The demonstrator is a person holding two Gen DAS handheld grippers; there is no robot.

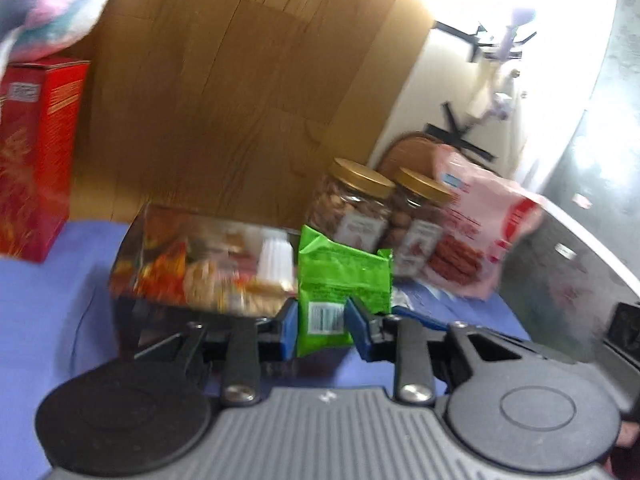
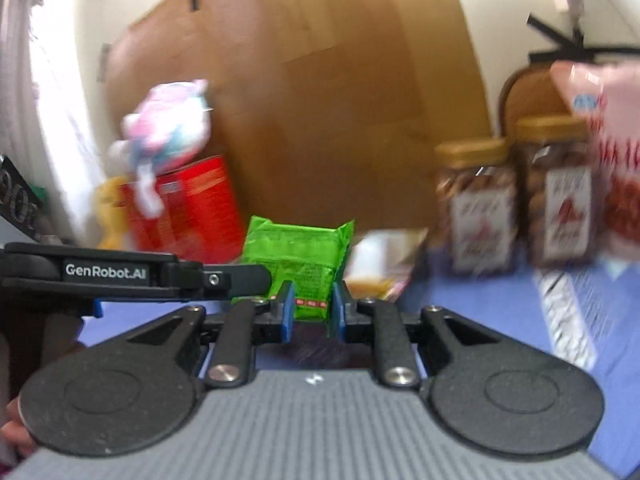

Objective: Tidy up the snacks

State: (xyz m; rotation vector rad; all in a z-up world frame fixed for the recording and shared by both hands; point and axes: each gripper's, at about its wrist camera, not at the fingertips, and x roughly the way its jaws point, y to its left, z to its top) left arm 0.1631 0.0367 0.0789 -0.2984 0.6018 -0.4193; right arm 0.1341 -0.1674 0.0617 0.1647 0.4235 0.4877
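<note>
Both claws pinch one green snack packet [image 1: 340,280] above the purple cloth [image 1: 40,300]: left gripper [image 1: 322,326] clamps its barcode end, right gripper [image 2: 311,312] nips the opposite edge. Behind it lies a picture-printed box [image 1: 192,264]; two gold-lidded nut jars [image 1: 352,208] stand right, beside a pink sausage bag [image 1: 472,232].

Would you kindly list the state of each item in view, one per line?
Green snack packet: upright, gripped by both grippers.
Left gripper: shut on packet.
Right gripper: shut on packet.
Two jars: upright, gold lids on.
Red box: upright.
</note>
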